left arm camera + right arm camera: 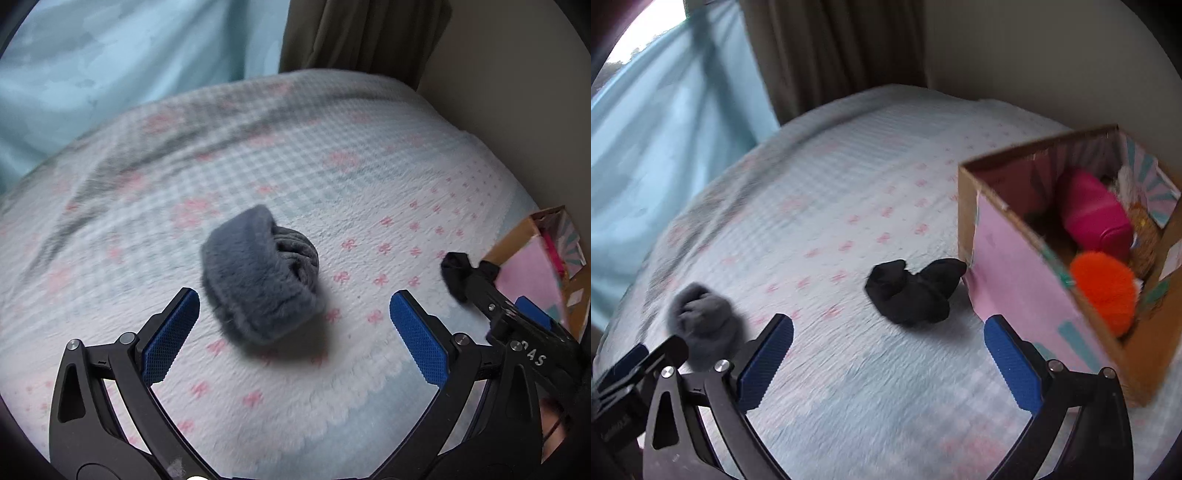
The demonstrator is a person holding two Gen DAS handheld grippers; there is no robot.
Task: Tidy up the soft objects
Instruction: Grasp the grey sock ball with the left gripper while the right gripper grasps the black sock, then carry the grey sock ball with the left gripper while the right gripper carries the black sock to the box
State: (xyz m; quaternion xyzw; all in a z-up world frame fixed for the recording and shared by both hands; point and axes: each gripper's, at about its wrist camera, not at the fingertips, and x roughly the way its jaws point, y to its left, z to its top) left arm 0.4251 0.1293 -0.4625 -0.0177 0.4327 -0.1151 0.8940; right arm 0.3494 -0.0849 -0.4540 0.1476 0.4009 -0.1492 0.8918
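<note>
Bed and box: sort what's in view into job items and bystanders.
For the job: grey fuzzy bundle, black sock bundle, cardboard box, orange pompom, pink soft item.
Just there: bedspread, curtains, wall.

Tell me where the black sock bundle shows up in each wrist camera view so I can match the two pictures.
Left wrist view: the black sock bundle sits at the right edge, partly behind the right gripper.
Right wrist view: the black sock bundle lies center, on the bedspread, against the box.
Shared landmark: the pink cardboard box, just right of it.
</note>
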